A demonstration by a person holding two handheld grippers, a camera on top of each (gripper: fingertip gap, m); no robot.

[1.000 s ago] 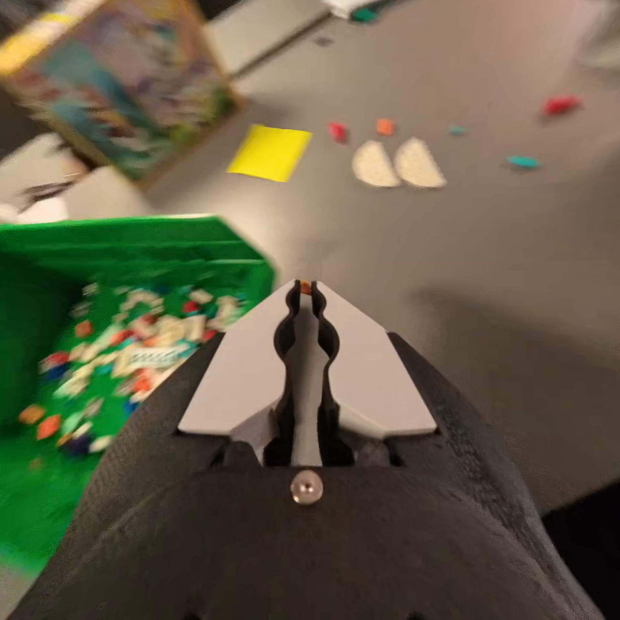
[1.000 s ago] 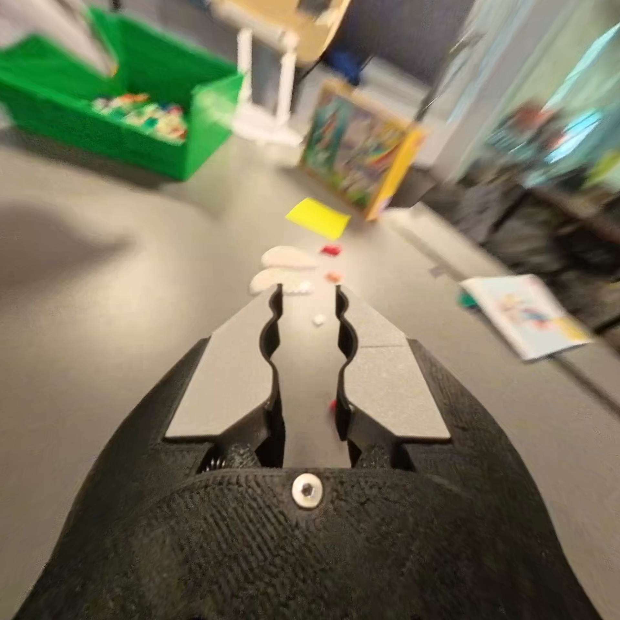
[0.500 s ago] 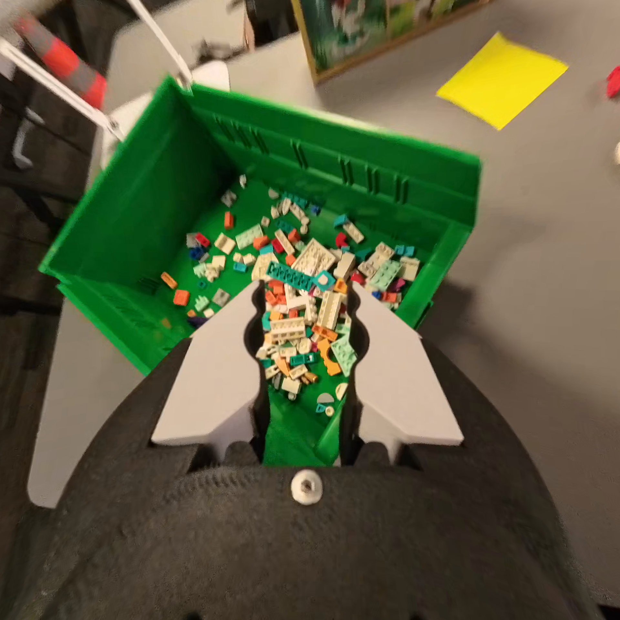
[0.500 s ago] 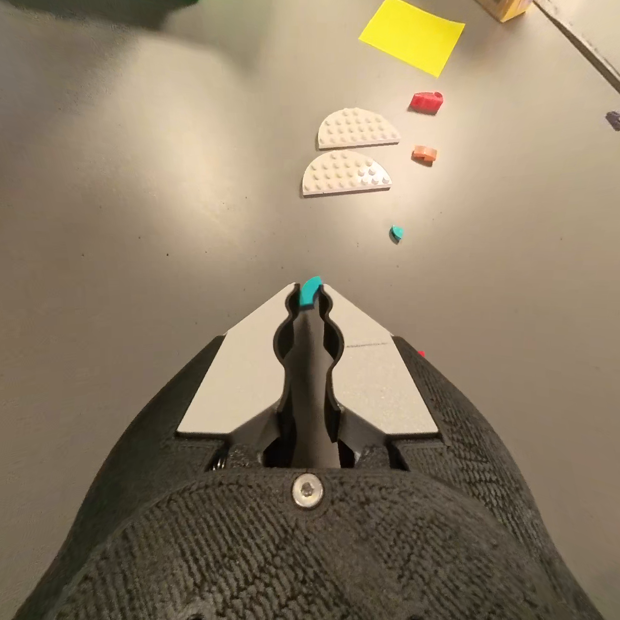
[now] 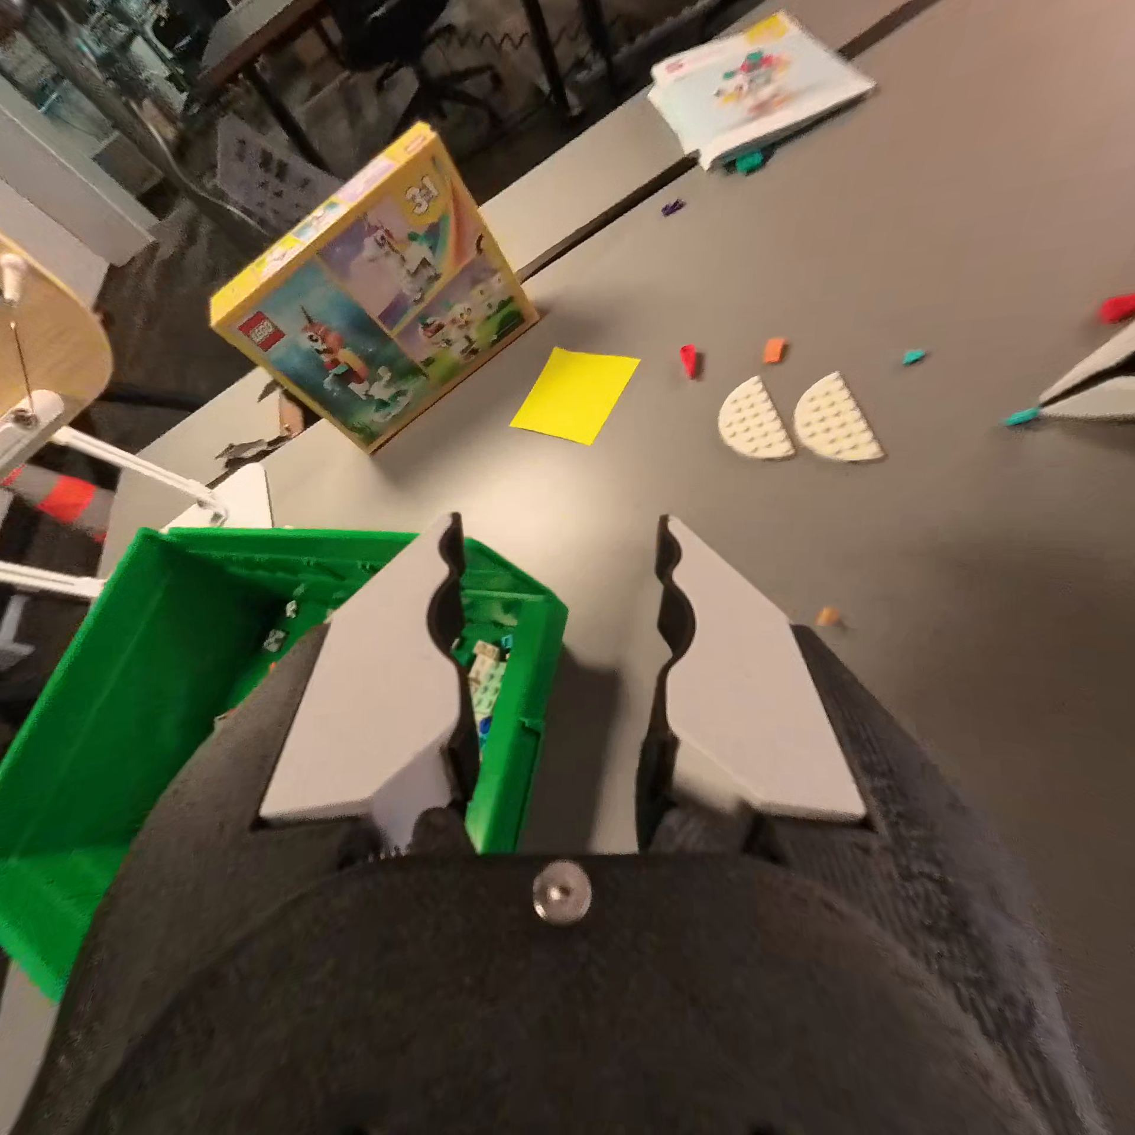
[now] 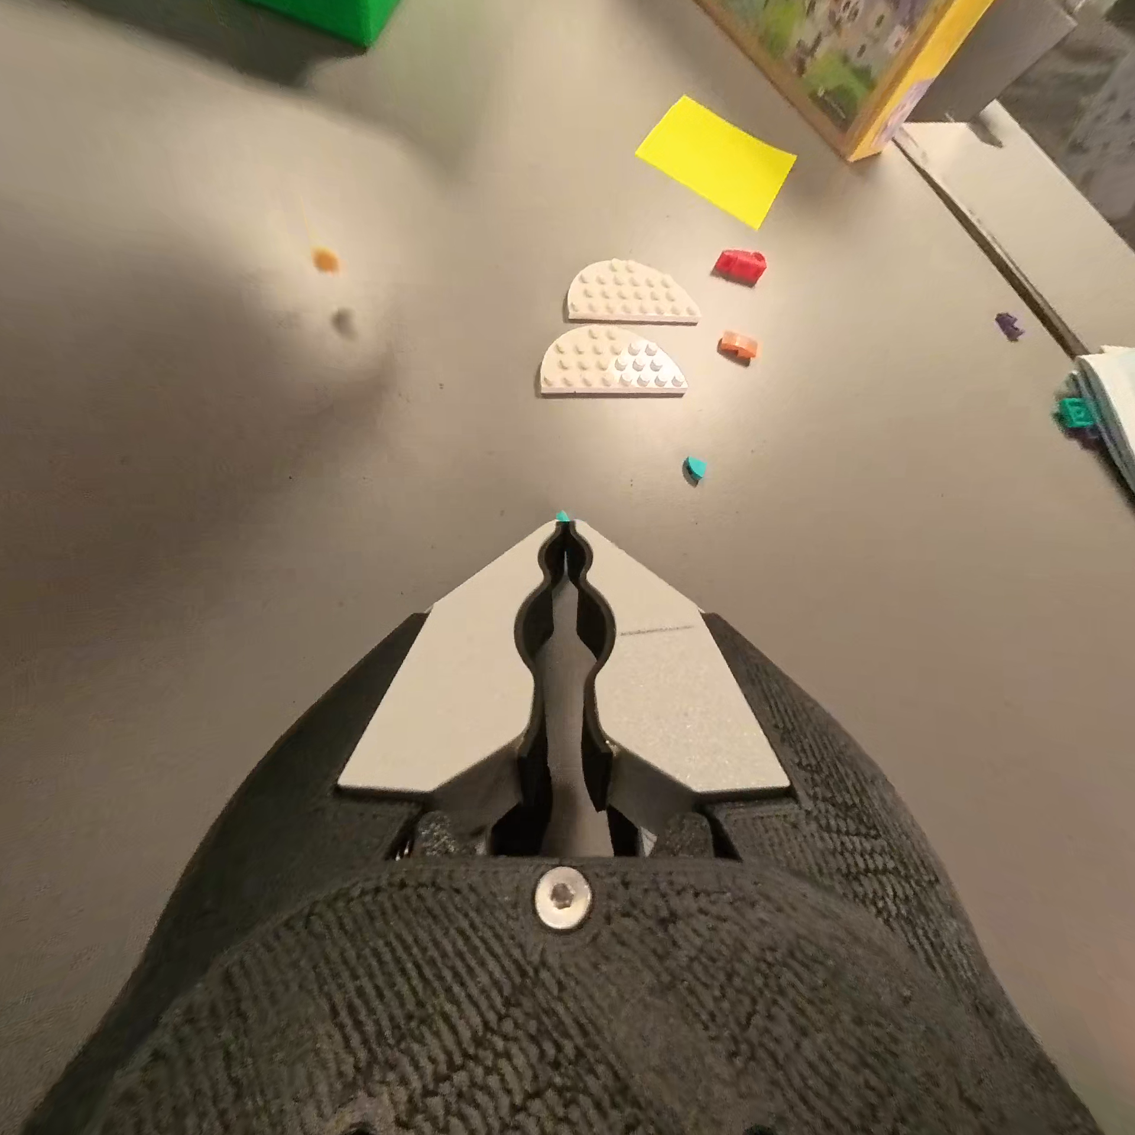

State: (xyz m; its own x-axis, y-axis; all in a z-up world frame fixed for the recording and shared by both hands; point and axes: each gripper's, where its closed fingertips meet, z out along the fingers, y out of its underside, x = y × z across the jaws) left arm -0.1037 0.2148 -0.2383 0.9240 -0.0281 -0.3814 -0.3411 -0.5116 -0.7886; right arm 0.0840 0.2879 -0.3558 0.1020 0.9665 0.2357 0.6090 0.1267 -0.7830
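Observation:
My left gripper (image 5: pixel 559 528) is open and empty, above the right wall of a green bin (image 5: pixel 153 675) that holds several small bricks. My right gripper (image 6: pixel 564 523) is shut on a small teal piece (image 6: pixel 561 516), just above the grey table. It also shows at the right edge of the left wrist view (image 5: pixel 1039 410) with the teal piece (image 5: pixel 1019 419) at its tip. Two white half-round plates (image 6: pixel 632 292) (image 6: pixel 614 362) lie ahead of it. A small blurred orange piece (image 6: pixel 324 259) shows above a shadow on the table; it also shows in the left wrist view (image 5: pixel 828 616).
Near the plates lie a red piece (image 6: pixel 740 265), an orange piece (image 6: pixel 737 344), a teal quarter-round piece (image 6: pixel 695 470) and a yellow paper (image 6: pixel 715 159). A picture box (image 5: pixel 374 288) stands at the table's far edge. A booklet (image 5: pixel 761 86) lies far right.
My left gripper, shut on a tiny orange piece a second ago, opened over the bin and now points at its right wall. My right gripper closed on the teal piece and still holds it.

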